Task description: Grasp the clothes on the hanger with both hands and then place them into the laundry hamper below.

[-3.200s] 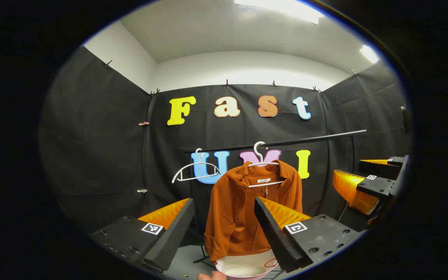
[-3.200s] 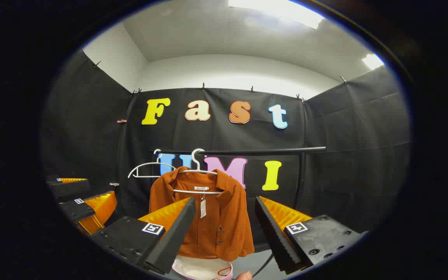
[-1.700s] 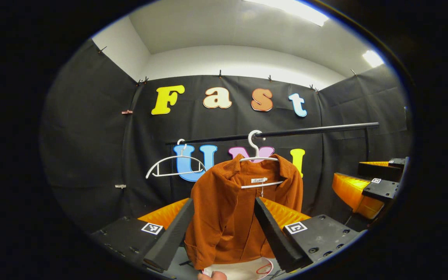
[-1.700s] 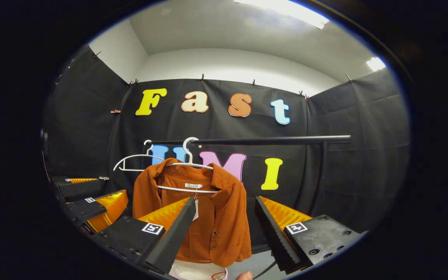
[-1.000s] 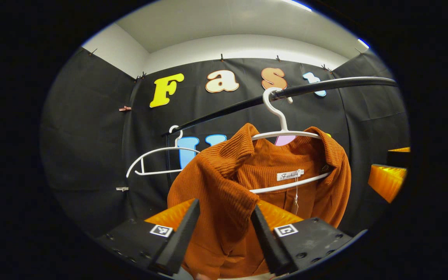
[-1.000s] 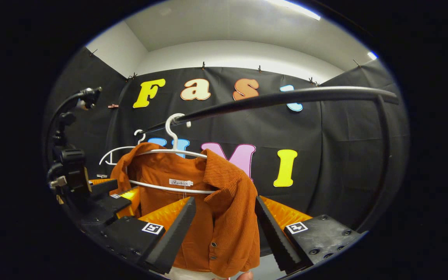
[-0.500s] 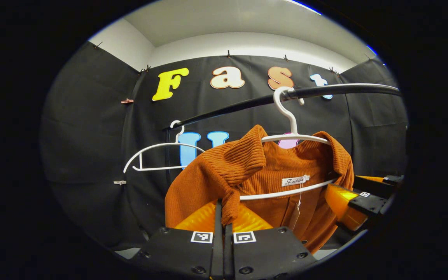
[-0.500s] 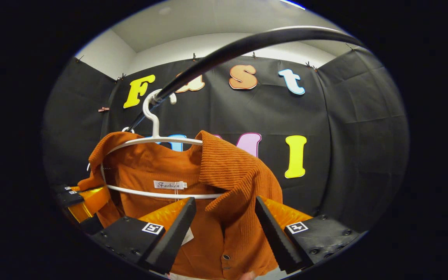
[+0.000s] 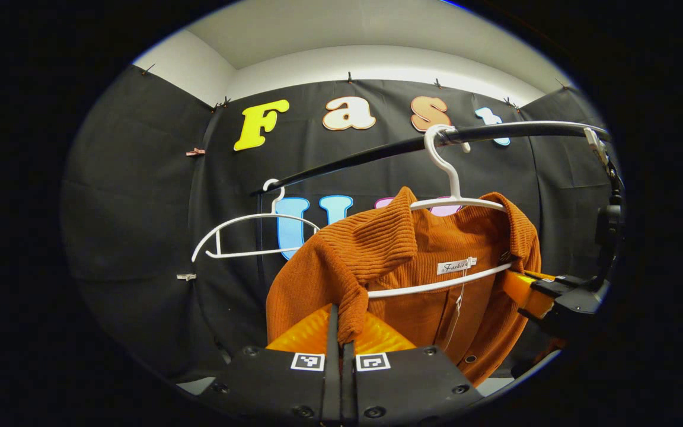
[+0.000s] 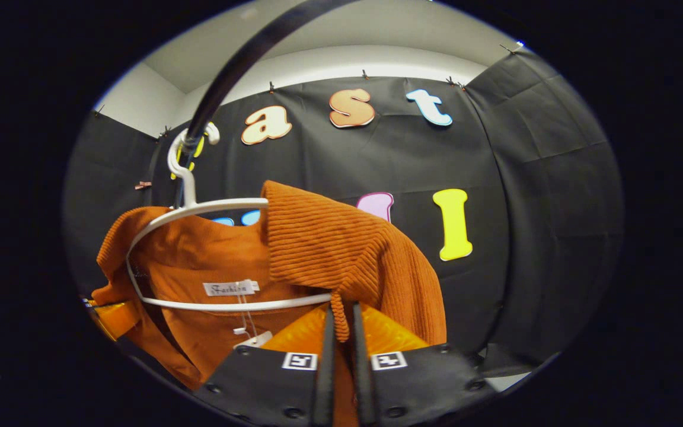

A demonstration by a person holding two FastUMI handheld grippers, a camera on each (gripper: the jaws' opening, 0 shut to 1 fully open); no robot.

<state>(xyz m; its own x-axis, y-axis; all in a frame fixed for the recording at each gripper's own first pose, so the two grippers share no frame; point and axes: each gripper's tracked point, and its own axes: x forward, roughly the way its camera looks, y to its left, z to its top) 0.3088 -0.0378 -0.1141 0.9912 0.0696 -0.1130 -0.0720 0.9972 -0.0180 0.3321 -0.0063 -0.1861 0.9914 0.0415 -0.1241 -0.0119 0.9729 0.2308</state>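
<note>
A rust-orange ribbed shirt [image 9: 389, 261] [image 10: 341, 249] hangs on a white hanger [image 9: 448, 178] [image 10: 187, 207] hooked over a black rail [image 9: 495, 131] [image 10: 235, 65]. In the left gripper view, my left gripper [image 9: 338, 338] is shut on the shirt's collar point over one shoulder. In the right gripper view, my right gripper [image 10: 340, 332] is shut on the collar point at the other shoulder. The right gripper [image 9: 540, 296] also shows at the right edge of the left gripper view, against the shirt. An orange finger of the left gripper [image 10: 113, 317] peeks out at the lower left of the right gripper view.
A second white hanger [image 9: 246, 234], bare, hangs on the same rail to the left of the shirt. Black cloth walls close in the booth at the back and sides. A strip of grey floor [image 9: 196, 385] shows low down.
The right gripper moved closer and shut on the shirt's collar; half a second ago its fingers stood open around it. The left gripper stays shut on the collar.
</note>
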